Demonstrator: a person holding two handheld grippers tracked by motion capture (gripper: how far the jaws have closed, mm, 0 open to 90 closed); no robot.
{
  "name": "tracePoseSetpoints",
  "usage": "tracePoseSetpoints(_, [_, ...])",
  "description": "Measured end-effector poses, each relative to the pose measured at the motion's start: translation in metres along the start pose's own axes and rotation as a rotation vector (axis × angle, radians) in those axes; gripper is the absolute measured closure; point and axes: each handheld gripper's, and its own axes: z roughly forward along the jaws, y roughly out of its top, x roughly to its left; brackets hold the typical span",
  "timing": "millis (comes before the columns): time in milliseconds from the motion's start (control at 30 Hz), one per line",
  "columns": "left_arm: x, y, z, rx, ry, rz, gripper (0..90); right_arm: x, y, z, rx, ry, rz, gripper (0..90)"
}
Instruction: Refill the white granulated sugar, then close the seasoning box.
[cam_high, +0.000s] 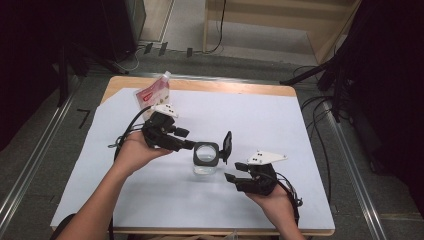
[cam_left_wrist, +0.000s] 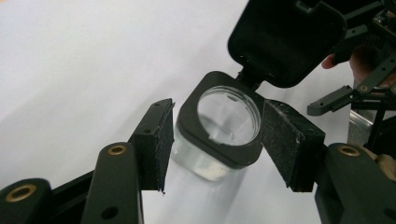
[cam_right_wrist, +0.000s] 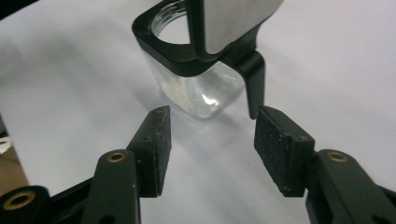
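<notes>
The bench (cam_high: 310, 150) is sitting under a white sheet, its wooden edge showing along the far side. At the far left corner a red-and-white pouch (cam_high: 152, 94) is standing propped up, well apart from the work.

Near the middle of the bench, a little toward the near edge, the glass jar (cam_high: 205, 161) is standing upright, its long axis running straight up and its mouth facing the ceiling. Its hinged black lid (cam_high: 227, 145) is flipped open and standing nearly on edge at the jar's right side, the hinge toward the right claw.

The left claw (cam_high: 192, 145) is reaching in level from the left, its jaws spread to either side of the jar's black collar. In the left gripper view the pads (cam_left_wrist: 156, 140) are sitting just beside the collar, and I cannot see them pressing on it. The right claw (cam_high: 234, 172) is hanging near the jar on the near right, jaws spread with nothing between them; in the right gripper view the jar (cam_right_wrist: 196, 70) is standing just beyond the pads.

With neither claw pinching it, I judge the jar is free to tip or skid if a jaw is nudging the collar sideways. The raised lid looks likely to catch a passing jaw and drop shut, or drag the jar over.
</notes>
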Motion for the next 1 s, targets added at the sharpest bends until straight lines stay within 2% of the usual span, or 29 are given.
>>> tracePoseSetpoints(33, [0.004, -0.002, -0.005, -0.01, 0.001, -0.019, 44.8, 0.0, 0.0, 0.001, 0.003, 0.009, 0.005, 44.9])
tracePoseSetpoints(200, [0.011, -0.01, -0.018, -0.019, 0.03, -0.037, 44.7, -0.003, 0.001, 0.005, 0.033, 0.025, 0.003, 42.7])
tracePoseSetpoints(267, [0.016, -0.015, -0.026, -0.02, 0.053, -0.05, 44.8, -0.003, 0.001, 0.007, 0.049, 0.033, -0.019, 41.5])
tracePoseSetpoints(467, [0.022, -0.021, -0.034, -0.016, 0.084, -0.067, 45.4, -0.003, 0.003, 0.009, 0.039, 0.034, -0.033, 39.8])
tracePoseSetpoints(533, [0.026, -0.025, -0.039, 0.001, 0.092, -0.08, 45.5, -0.004, 0.005, 0.009, 0.029, 0.04, -0.036, 39.6])
tracePoseSetpoints(800, [0.036, -0.036, -0.055, -0.028, 0.121, -0.121, 45.0, -0.008, 0.006, 0.011, 0.025, 0.045, -0.038, 39.5])
tracePoseSetpoints(1000, [0.045, -0.042, -0.062, -0.03, 0.152, -0.149, 45.0, -0.008, 0.008, 0.011, 0.02, 0.049, -0.038, 39.7])
